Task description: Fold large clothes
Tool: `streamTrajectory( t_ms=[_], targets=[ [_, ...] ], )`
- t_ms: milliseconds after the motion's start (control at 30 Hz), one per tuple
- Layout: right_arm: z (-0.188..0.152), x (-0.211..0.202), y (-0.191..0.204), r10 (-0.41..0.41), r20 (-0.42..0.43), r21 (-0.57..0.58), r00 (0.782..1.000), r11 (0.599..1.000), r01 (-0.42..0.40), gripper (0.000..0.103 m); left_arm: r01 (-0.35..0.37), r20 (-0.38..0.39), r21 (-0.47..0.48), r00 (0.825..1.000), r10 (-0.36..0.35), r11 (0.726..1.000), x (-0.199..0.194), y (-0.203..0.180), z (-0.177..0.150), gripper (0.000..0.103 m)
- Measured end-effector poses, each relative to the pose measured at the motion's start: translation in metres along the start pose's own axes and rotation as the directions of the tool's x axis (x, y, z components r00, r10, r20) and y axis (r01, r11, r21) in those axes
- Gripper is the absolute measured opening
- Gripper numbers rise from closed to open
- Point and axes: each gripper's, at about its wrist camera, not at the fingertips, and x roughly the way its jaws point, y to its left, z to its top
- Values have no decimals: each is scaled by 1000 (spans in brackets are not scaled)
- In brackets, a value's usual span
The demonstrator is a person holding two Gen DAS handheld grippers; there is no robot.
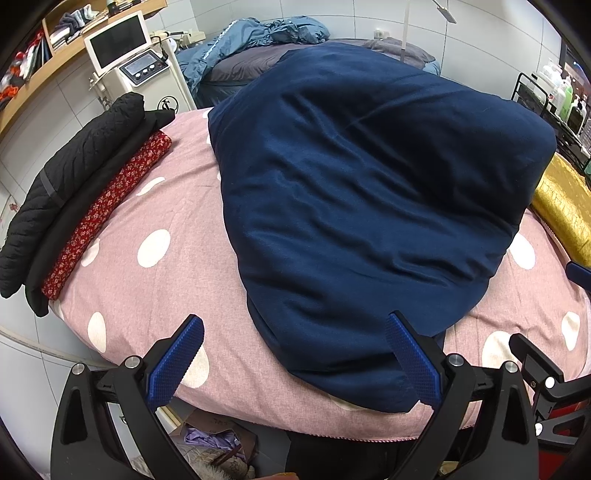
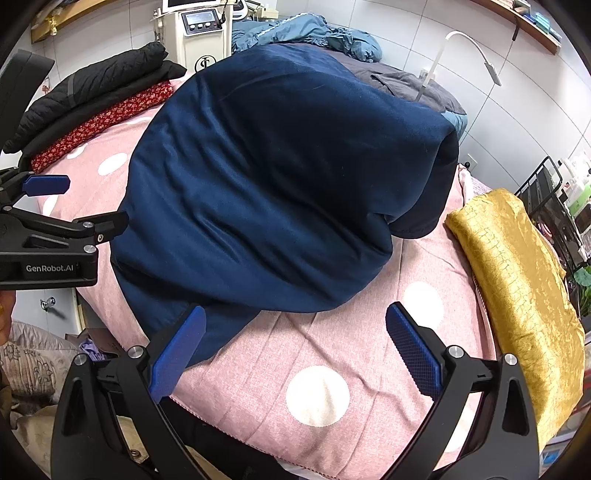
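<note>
The navy blue padded garment (image 1: 369, 206) lies in a bulky heap across the middle of the pink polka-dot bedcover (image 1: 155, 280), its near hem reaching almost to the bed's front edge. It looks soft, thick and limp, so it will likely sag and drag instead of holding any shape when lifted, and it is probably too big for one claw to manage alone; the smooth face may slip unless a good fold of cloth is pinched. The best holds seem to be the near corners: the bottom corner close to the left gripper (image 1: 295, 363), and the tapered flap of cloth by the right gripper (image 2: 295, 354). Both claws are spread wide with nothing between their blue pads; in the left wrist view the right-hand pad sits over the garment's hem without pinching it. In the right wrist view the left gripper also shows at the left edge, just beside the garment's side. Around the work, a stack of folded clothes (image 1: 85, 192), black over red floral, lies along the bed's left edge, and a folded gold fabric (image 2: 517, 295) lies along the right edge, so sideways room for spreading the garment is limited. Beyond the bed stand a white machine with a screen (image 1: 136, 62), a second bed with crumpled blue bedding (image 2: 306, 33), and a black rack of bottles (image 1: 554, 107).
</note>
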Motion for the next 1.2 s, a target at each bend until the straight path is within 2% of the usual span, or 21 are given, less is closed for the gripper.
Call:
streamTrajectory(
  t_ms=[1067, 1200],
  targets=[
    [0, 7, -1, -3, -16, 5, 1000, 1000, 3, 96, 4, -23, -2, 1000, -4, 1000, 11, 6, -1, 97],
    [0, 7, 0, 4, -14, 4, 1000, 1000, -4, 96, 26, -15, -10, 1000, -27, 1000, 14, 14, 1, 97]
  ],
)
